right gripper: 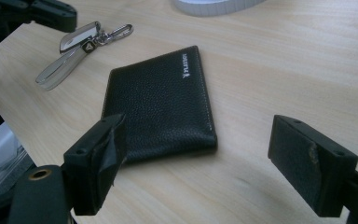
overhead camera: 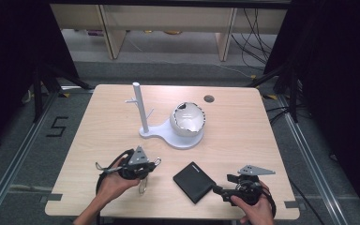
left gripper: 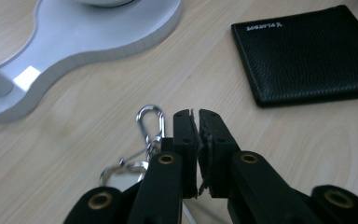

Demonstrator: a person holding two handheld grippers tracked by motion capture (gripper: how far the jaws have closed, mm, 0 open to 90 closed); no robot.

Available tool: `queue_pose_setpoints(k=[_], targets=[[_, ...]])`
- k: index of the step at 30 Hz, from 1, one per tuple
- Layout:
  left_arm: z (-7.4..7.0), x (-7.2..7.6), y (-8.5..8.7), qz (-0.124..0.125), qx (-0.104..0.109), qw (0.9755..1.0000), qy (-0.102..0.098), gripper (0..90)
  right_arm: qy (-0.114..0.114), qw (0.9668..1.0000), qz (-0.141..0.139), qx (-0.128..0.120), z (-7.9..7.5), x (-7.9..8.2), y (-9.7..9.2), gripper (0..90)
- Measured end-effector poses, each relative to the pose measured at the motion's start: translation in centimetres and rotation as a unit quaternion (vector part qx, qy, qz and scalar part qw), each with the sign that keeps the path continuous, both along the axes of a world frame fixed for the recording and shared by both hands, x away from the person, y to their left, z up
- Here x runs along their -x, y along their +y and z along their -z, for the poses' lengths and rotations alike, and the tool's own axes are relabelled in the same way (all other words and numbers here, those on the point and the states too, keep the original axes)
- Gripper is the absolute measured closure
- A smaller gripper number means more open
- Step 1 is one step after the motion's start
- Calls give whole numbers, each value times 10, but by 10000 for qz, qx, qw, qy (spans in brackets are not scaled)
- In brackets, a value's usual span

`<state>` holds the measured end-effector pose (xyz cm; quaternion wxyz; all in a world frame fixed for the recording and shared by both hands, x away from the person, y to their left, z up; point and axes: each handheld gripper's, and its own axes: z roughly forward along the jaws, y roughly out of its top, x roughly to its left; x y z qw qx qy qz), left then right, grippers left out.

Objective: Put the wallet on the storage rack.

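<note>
The left claw (left gripper: 196, 114) has its jaws pressed together with nothing clamped between them — the keyring (left gripper: 150, 122), a silver carabiner clip with a metal fob, lies on the tabletop (overhead camera: 243, 117) just beside its left jaw. The right claw (right gripper: 200, 158) stands wide open, empty, its jaws flanking the near edge of the black wallet (right gripper: 161, 102) without touching it. Farther back, a white stand (overhead camera: 168, 133) carries a white bowl (overhead camera: 187, 119).
</note>
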<state>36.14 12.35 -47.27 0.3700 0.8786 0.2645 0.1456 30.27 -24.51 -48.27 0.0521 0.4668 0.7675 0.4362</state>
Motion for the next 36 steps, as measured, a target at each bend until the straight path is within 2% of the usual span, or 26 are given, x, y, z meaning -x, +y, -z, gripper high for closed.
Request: queue_pose_setpoints(k=[2,4,5,6,9,10,14,15,17,24,25,27,30,32,35,36], targets=[[-1,-6,-14,200,-130,9997,65,870,31,10000,-11,-43,0,1,1,205],[0,-11,-27,294,-273,9991,97,882,49,10000,-13,-14,1,0,1,205],[0,-13,-33,339,-317,9988,136,883,301,9995,125,-34,-1,3,3,206],[1,-16,-38,403,-387,9983,180,887,171,9998,90,-33,1,1,4,206],[3,-24,-52,456,-506,9973,265,890,159,9999,4,-57,1,1,4,207],[4,-26,-55,480,-543,9969,292,890,266,9996,24,-9,0,2,4,207],[10,-35,-67,500,-597,9962,390,891,249,9997,28,24,1,2,4,207],[11,-37,-69,483,-592,9962,412,891,204,9998,-1,-71,2,1,5,207],[13,-39,-72,496,-599,9959,458,891,215,9997,-20,-95,2,1,5,209],[19,-37,-81,715,-684,9932,607,892,207,9998,-9,-24,3,1,5,217],[20,-37,-81,722,-696,9930,625,892,136,9999,-64,63,3,0,4,218],[22,-36,-83,747,-685,9925,683,892,164,9998,-58,140,3,-1,3,218],[23,-34,-84,784,-661,9922,715,892,181,9997,-43,142,3,-1,3,219],[23,-33,-85,794,-671,9917,751,892,150,9998,-88,41,4,-2,3,220],[24,-32,-86,834,-738,9910,745,893,140,9998,-70,99,4,-2,2,222],[24,-31,-87,832,-699,9913,748,893,170,9998,-64,95,4,-2,2,222]])
